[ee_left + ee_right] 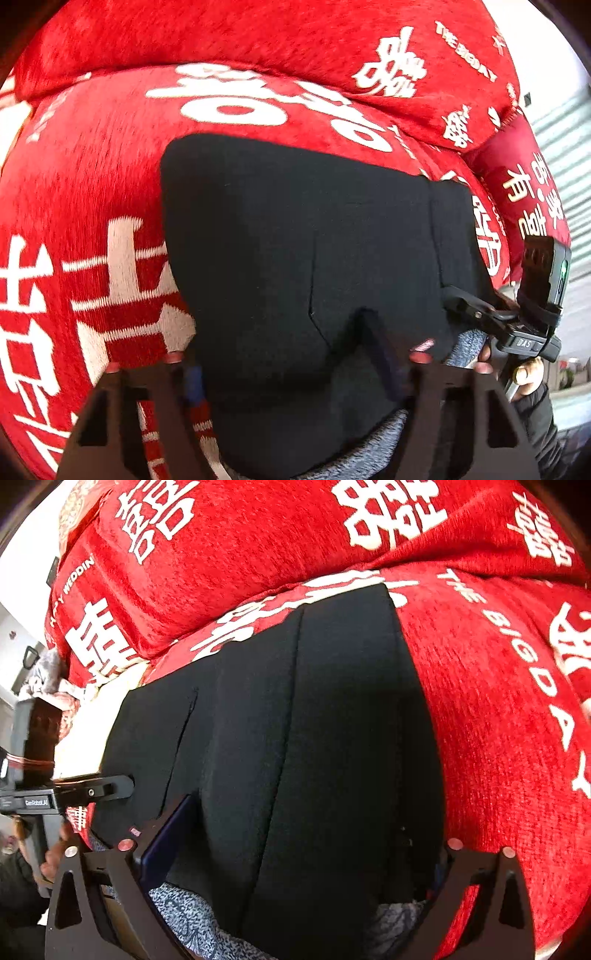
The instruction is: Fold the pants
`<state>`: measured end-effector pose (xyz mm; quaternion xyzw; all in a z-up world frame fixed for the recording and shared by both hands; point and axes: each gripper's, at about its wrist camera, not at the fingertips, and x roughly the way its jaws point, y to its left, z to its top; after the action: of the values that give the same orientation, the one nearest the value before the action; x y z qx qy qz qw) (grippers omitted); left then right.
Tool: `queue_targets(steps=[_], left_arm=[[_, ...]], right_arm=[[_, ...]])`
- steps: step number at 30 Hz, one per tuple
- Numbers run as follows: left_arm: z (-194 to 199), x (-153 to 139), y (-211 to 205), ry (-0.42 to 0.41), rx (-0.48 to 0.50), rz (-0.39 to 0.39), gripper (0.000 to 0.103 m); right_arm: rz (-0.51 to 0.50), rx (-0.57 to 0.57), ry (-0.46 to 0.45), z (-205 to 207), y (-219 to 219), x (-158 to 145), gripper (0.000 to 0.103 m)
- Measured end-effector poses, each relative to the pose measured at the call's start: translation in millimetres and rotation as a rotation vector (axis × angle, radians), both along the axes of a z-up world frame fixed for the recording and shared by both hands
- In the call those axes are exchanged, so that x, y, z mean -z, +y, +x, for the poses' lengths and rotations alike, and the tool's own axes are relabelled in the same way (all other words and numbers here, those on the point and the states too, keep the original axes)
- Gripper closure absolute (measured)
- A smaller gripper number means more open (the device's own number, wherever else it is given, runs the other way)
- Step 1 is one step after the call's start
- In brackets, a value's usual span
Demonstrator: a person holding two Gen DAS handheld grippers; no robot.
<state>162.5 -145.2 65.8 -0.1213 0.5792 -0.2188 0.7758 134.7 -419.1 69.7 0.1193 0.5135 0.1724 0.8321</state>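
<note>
We take the black pants [303, 236] as our landmark throughout. They lie flat on a red cover with white lettering [92, 184], already laid up into a compact block with a lengthwise seam down its middle; a grey speckled lining [192, 923] shows at the near edge, closest to both cameras.

Step in hand, as we judge it: a grasp on the near edge of the pants ahead of a further fold away from us. The left gripper [295, 373] straddles the near left part of the pants. Its jaws stand partly apart with black cloth rising between them, but we cannot tell whether the pads press on that cloth or only flank it. The right gripper [295, 853] straddles the near right part, jaws wide apart, cloth lying between them and not pinched. Each gripper also shows in the other's view, just beside the near edge of the pants, with a sleeved hand [532, 380] on its handle.

Next move, in our judgement: both sets of jaws should close on the near edge at a matched depth, taking all the layers, then lift and carry it toward the far edge of the pants. Unequal bites would skew the fold.

Count:
- pants: one
- grippers: two
- red covers: one under the pants; beyond their far edge a raised red bulk with the same print, whether a separate piece we cannot tell.
</note>
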Motion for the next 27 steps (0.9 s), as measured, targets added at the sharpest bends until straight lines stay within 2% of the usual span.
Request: queue_targets(steps=[4, 8, 15, 22, 27], left_arm=[[-3.9, -7.7, -7.4, -0.048, 0.031, 0.039, 0.048], [-3.6, -12.5, -8.5, -0.066, 0.025, 0.048, 0.055], [-8.7, -31.0, -2.2, -0.087, 0.034, 0.044, 0.07], [-13.0, -44.0, 8.7, -0.083, 0.022, 0.052, 0.071], [-19.2, -69.3, 32.4, -0.117, 0.005, 0.041, 0.071]], right_arm=[[-0.027, -0.023, -0.048, -9.3, 7.4, -16.7, 0.028], [-0.036, -0.013, -0.058, -11.9, 13.1, -28.3, 0.041], [-0.057, -0.007, -0.095, -20.4, 29.0, -52.3, 0.047], [-0.074, -0.009, -0.122, -28.1, 50.6, -78.6, 0.05], [-0.057, -0.02, -0.15, -32.6, 66.5, -98.4, 0.05]])
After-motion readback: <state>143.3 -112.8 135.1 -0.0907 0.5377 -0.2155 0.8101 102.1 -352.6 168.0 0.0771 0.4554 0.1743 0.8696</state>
